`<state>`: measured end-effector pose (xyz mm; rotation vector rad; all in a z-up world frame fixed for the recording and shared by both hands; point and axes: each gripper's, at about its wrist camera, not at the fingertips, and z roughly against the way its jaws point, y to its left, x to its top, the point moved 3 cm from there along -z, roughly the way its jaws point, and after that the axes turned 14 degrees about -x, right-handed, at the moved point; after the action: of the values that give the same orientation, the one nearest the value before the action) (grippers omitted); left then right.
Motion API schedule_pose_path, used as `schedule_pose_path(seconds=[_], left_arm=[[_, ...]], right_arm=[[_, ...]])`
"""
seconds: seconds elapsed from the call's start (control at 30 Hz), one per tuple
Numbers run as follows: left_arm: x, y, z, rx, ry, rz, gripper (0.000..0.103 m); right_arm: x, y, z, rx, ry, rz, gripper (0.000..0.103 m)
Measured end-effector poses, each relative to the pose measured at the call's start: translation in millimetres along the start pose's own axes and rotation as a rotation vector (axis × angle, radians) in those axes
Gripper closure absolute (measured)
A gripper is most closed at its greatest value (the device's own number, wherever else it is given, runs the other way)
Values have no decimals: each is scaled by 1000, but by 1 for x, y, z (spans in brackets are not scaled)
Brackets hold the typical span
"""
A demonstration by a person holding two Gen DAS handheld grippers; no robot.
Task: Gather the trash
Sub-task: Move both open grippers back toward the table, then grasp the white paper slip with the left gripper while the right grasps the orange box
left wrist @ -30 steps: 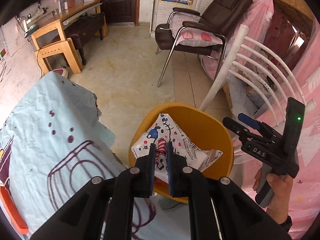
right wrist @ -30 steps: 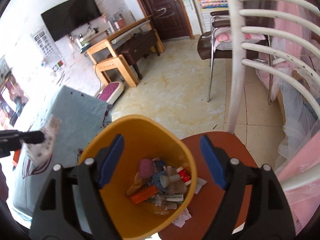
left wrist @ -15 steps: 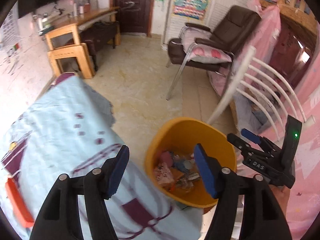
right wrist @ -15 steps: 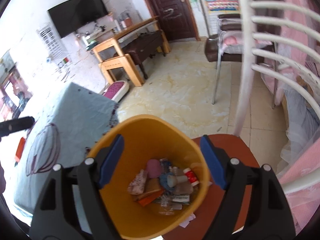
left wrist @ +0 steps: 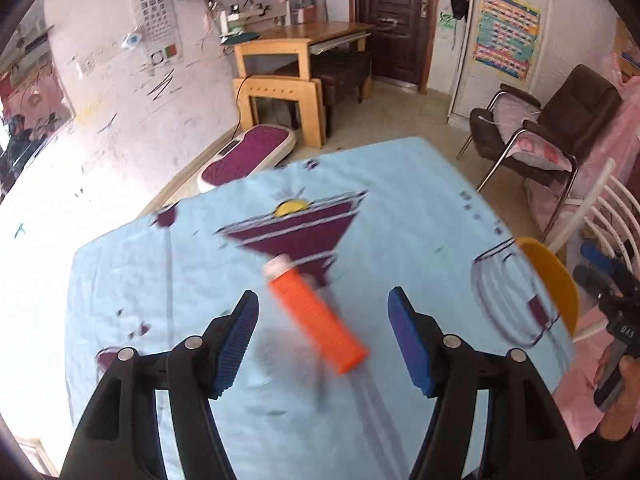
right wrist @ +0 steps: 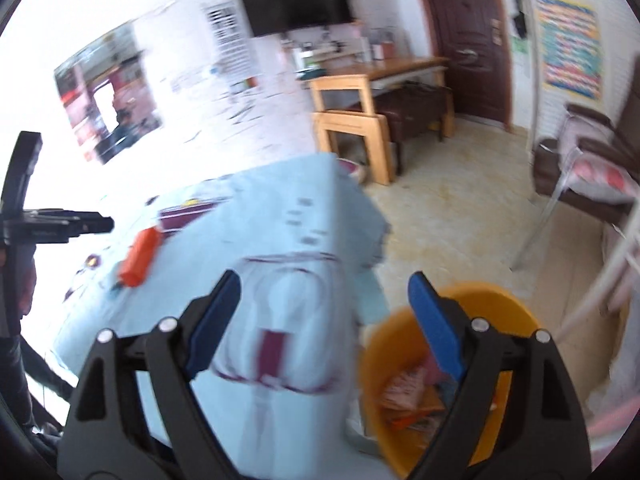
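Because both views are smeared by motion, small details are hard to read, and the print on the pale blue tablecloth [left wrist: 168,280] looks streaked. From the left wrist view only a slice of the round orange-yellow plastic bin [left wrist: 554,280] shows at the right, behind the table edge; its inside is hidden there. In the right wrist view the bin [right wrist: 384,356] is partly covered by the near right finger, and the trash inside it is only a blur of orange and pink paper.

An orange plastic tube with a white cap [left wrist: 316,314] lies flat on the cloth, white cap toward the far side. It sits just beyond the left gripper [left wrist: 322,340], between the lines of its two blue pads, which stand apart and do not touch it. The right gripper [right wrist: 324,320] is opening, with nothing between its pads; it hangs over the near right table edge and the bin, and the tube [right wrist: 140,256] is well to its left.

One second ago the left gripper was clamped on a printed wrapper above the bin; now it is empty and over the table.
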<state>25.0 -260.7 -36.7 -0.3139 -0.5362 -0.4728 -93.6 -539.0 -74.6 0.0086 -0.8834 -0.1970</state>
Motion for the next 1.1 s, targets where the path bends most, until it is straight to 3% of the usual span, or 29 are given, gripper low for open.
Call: schedule_pose_path(seconds=[0.23, 0.4, 0.87, 0.97, 1.1], left_arm=[[-29, 31, -7, -18, 130, -81, 40], [-42, 40, -21, -61, 171, -93, 40], [-49, 34, -41, -129, 219, -115, 40], [-52, 30, -47, -109, 227, -140, 53], [-54, 31, -43, -114, 219, -138, 57]], right_arm=[[19, 89, -2, 80, 32, 110, 18], [30, 132, -7, 90, 60, 177, 18], [38, 169, -23, 110, 97, 220, 14], [37, 173, -25, 109, 104, 232, 14], [33, 182, -29, 116, 115, 257, 13]])
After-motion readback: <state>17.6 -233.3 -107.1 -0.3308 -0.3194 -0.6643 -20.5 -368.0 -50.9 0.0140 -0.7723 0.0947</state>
